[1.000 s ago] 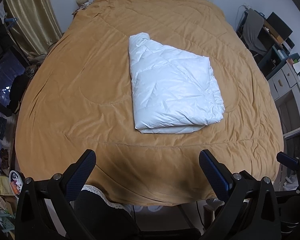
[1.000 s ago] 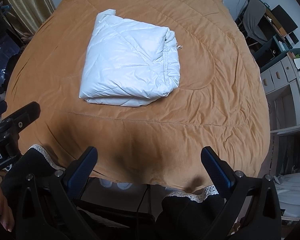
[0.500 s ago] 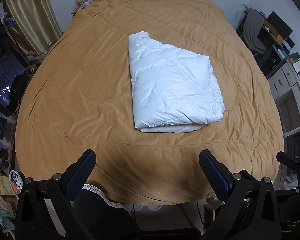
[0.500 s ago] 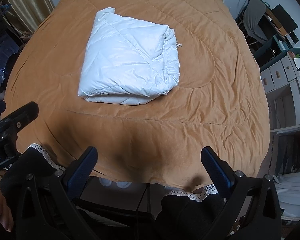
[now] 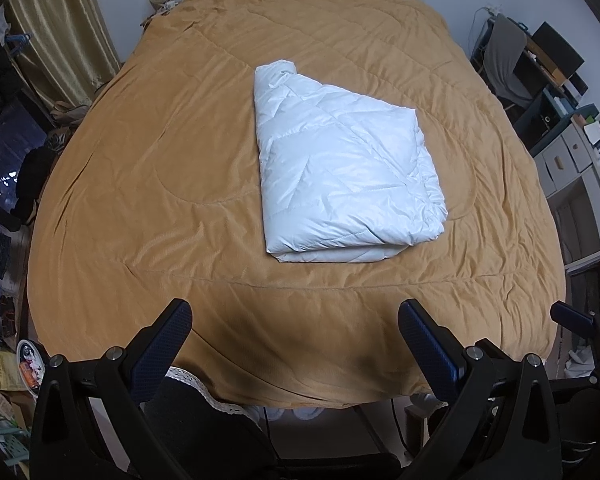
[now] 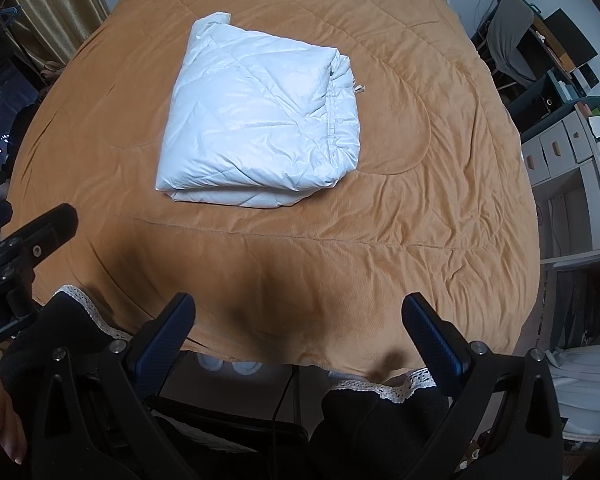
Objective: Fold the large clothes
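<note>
A white quilted puffer garment (image 5: 348, 168) lies folded into a thick rectangle on the brown bedspread (image 5: 148, 184), near the bed's middle. It also shows in the right wrist view (image 6: 260, 120), with a zipper edge on its right side. My left gripper (image 5: 296, 316) is open and empty, held back over the bed's near edge, well short of the garment. My right gripper (image 6: 300, 312) is open and empty, also above the near edge. The left gripper's body shows at the left of the right wrist view (image 6: 24, 248).
Gold curtains (image 5: 60, 28) hang at the left. Shelves and drawers (image 5: 572, 152) and a chair with grey clothing (image 5: 504, 60) stand at the right. Clutter lies on the floor at left (image 5: 8, 364). A white bin (image 6: 584, 372) sits at lower right.
Both views have shifted very slightly; the garment sits a touch higher in the right wrist view. The garment itself has not moved. Both grippers stay open.
</note>
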### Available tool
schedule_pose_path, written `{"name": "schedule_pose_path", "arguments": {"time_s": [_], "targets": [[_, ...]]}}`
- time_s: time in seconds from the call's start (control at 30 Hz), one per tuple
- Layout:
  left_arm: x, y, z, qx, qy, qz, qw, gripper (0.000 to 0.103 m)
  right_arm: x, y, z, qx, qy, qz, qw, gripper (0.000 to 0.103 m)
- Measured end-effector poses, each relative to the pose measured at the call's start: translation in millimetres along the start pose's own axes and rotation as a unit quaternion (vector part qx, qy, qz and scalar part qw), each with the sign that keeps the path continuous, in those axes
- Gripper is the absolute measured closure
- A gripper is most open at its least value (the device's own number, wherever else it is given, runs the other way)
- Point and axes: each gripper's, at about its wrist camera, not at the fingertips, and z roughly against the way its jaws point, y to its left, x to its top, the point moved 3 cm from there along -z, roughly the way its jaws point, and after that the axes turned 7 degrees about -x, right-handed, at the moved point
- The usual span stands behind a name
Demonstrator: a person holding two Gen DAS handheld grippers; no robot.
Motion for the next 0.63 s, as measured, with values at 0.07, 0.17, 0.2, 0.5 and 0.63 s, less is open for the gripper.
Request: {"name": "schedule_pose_path", "arguments": {"time_s": [0.07, 0.17, 0.2, 0.5, 0.63], "targets": [[1.4, -0.4, -0.8, 0.001, 0.001, -0.002, 1.0, 0.0, -0.3, 0.0, -0.2, 0.0, 0.0, 0.0, 1.0, 0.0], [1.5, -0.6, -0.8, 0.0, 0.002, -0.002, 1.0, 0.0, -1.1, -0.1, -0.4, 0.0, 0.001, 0.001, 1.0, 0.0], [1.2, -0.6, -0.8, 0.0, 0.002, -0.001, 1.0, 0.0, -0.5, 0.1, -0.3, 0.0, 0.001, 0.001, 1.0, 0.0], [2.1, -2.3, -3.1, -0.004, 0.006, -0.001, 1.0, 0.0, -1.8, 0.8, -1.1, 0.0, 0.002, 0.001, 1.0, 0.0], [3.0, -1.4, -4.7, -0.012, 0.007, 0.004, 0.9999, 0.0, -1.6, 1.3, -0.8, 0.0, 0.003, 0.001, 1.0, 0.0]]}}
